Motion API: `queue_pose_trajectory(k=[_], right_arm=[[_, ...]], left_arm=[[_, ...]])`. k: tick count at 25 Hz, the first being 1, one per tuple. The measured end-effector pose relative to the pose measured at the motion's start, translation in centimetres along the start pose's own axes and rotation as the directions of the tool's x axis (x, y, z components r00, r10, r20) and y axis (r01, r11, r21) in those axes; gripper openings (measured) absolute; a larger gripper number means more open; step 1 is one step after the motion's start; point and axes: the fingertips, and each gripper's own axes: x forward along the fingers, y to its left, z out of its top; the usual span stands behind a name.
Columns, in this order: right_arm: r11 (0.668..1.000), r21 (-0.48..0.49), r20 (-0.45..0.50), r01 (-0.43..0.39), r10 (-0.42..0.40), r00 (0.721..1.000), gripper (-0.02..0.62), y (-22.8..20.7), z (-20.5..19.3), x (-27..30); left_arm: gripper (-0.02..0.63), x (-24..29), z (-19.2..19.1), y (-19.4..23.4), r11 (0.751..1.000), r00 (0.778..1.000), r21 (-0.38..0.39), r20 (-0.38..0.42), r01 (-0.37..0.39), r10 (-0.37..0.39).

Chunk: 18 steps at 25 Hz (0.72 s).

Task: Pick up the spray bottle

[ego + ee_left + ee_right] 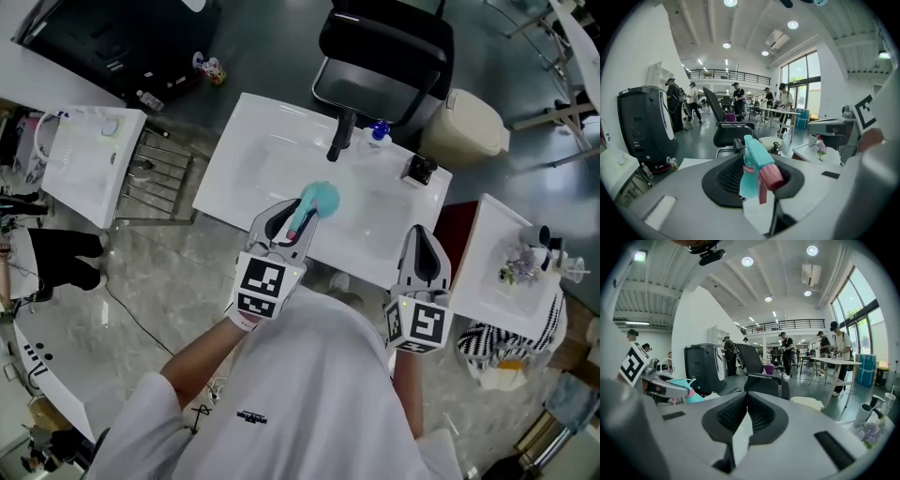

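The spray bottle [317,201] is teal with a pink nozzle and hangs above the white table [253,159]. My left gripper [292,221] is shut on it. In the left gripper view the spray bottle [751,174] sits between the black pads, nozzle toward the camera. My right gripper [423,242] is to the right, over the table's near edge, shut with nothing in it. In the right gripper view the right gripper [746,398] has its pads touching at the tips, and the spray bottle [689,392] shows at the left.
A black office chair [384,47] and a white bin [469,127] stand beyond the table. A small blue-capped bottle [378,132] and a small black object [419,169] sit at the table's far edge. A side table with flowers [497,234] stands to the right.
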Motion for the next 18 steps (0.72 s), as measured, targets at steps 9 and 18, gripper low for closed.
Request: queue_pose_trajectory(k=[9,18], right_arm=[[1.000,0.019,0.011,0.015,-0.016,1.000,0.006,-1.5,1.5,-2.0],[1.000,-0.011,0.031,0.013,-0.013,0.999,0.006,-1.0,2.1,-3.3]], left_arm=[[0.112,-2.0,1.1,-0.4,0.999,0.999,-0.029,0.032,-0.026,0.027],[0.112,-2.5,1.8,-0.7,0.999,0.998,-0.037,0.051,-0.035,0.037]])
